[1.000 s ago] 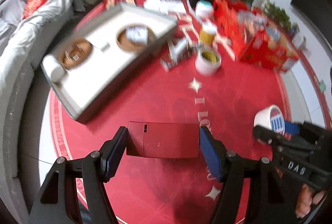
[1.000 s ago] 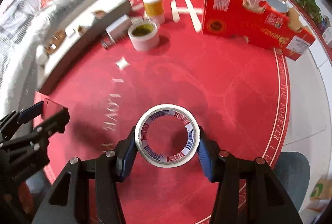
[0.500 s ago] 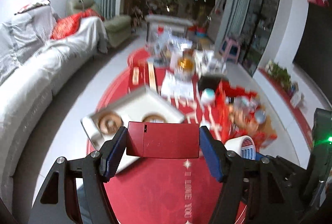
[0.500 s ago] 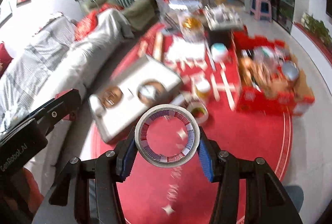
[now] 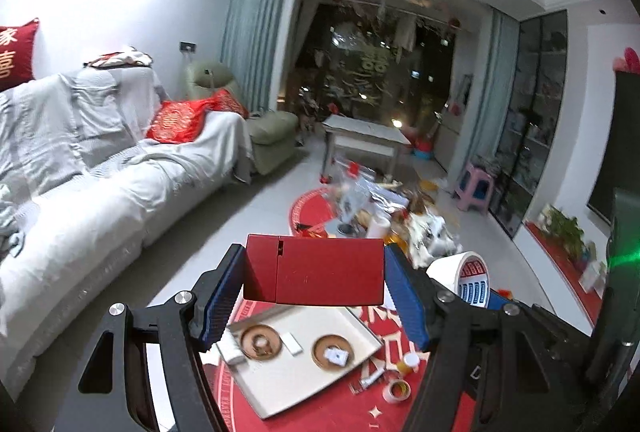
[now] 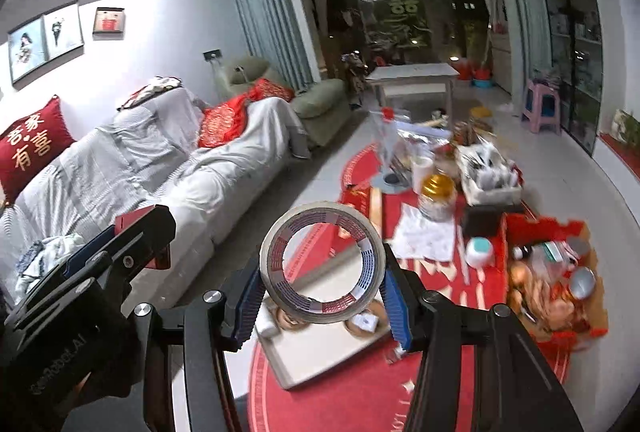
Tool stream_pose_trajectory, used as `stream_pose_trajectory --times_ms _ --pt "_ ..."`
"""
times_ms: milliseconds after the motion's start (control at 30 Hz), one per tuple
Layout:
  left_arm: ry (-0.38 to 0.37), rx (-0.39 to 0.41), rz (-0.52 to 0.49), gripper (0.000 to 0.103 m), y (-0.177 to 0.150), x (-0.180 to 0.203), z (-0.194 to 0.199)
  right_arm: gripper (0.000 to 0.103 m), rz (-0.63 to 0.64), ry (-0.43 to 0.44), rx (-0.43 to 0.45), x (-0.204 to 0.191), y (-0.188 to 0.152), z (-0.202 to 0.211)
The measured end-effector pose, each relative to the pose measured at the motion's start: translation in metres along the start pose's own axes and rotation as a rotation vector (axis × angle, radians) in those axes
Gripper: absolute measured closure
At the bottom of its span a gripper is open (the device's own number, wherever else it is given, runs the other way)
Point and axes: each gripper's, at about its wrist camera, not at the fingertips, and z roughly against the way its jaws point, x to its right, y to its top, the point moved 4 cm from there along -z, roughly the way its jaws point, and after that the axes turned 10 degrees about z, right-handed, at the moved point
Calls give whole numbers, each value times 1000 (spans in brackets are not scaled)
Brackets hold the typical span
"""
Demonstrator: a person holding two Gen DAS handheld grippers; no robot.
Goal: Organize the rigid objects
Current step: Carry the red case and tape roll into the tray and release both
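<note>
The rug (image 5: 352, 408) fills the lower frame, the tray (image 5: 304, 384) low at centre. The left gripper (image 5: 314, 284) clamps a red box (image 5: 314, 270); the right gripper (image 6: 322, 294) pinches a tape roll (image 6: 322, 262). Both ride mid-frame: keep them level, apart, and lower slowly onto bare tray.

**Tape roll held above the red rug**

We see the right gripper (image 6: 322, 296) clamped on a tape roll (image 6: 322, 263), its blue pads pressing at three and nine o'clock. Through the ring and below it lies a white tray (image 6: 316, 352) on the red rug (image 6: 344, 396). At nine o'clock the left gripper (image 6: 132, 240) carries a red box (image 6: 130, 219). A sheet-covered sofa (image 6: 160, 168) fills ten o'clock.
</note>
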Motion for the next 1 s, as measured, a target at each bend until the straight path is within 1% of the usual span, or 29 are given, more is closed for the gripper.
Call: stream_pose_trajectory --times_ms 133,233,333,433,600,667,833,1000 --pt "32 13 26 31 14 -15 -5 49 42 27 7 -19 18 -11" --pt "61 19 30 31 18 -23 -15 49 54 48 3 -27 22 -21" --pt "77 3 31 31 16 -29 -28 49 53 62 -19 -30 22 -33" --pt "109 -3 17 31 8 -34 -40 49 49 60 -43 -27 19 -46" --pt "153 -83 23 31 -17 -51 -73 49 13 42 -105 -13 3 -71" --pt "172 -121 24 31 -32 -59 -92 49 -7 30 -130 -6 -3 -82" --pt "212 -221 23 31 -67 -75 -131 49 -12 -9 -197 4 -17 -110" --pt "261 -330 15 31 -108 -91 -173 49 -13 -23 -294 5 -44 -146"
